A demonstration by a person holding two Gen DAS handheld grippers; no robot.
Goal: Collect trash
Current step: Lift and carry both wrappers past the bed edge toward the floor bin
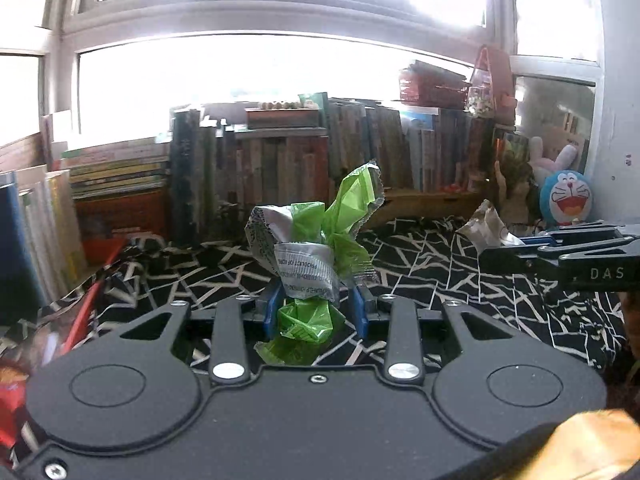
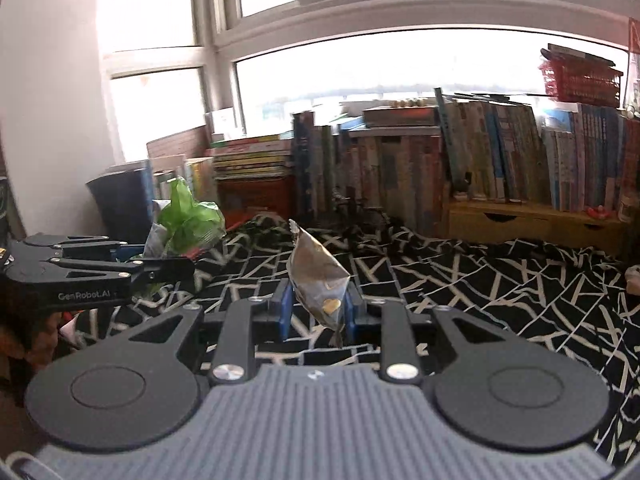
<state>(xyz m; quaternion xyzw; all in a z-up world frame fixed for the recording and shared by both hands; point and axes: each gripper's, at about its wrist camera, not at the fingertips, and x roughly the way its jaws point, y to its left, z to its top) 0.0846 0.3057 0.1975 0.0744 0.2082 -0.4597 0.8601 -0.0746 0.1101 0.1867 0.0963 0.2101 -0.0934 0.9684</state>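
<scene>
A crumpled green and silver wrapper [image 1: 310,264] stands up between the blue pads of my left gripper [image 1: 316,310], which is shut on it above the black and white patterned cloth [image 1: 460,280]. In the right wrist view the same green wrapper [image 2: 188,220] shows at the left, sticking out of the left gripper [image 2: 132,256]. My right gripper [image 2: 316,312] is shut on a silver-brown foil wrapper [image 2: 320,276], also held above the cloth [image 2: 480,292]. From the left wrist view that foil wrapper [image 1: 488,226] and the right gripper [image 1: 532,248] appear at the right edge.
Rows and stacks of books [image 1: 280,168] line the back under a bright window. A wooden box [image 2: 532,220] sits under the books at the right. Plush toys [image 1: 564,196] stand in the right corner. A red basket [image 2: 580,80] rests on top of the books.
</scene>
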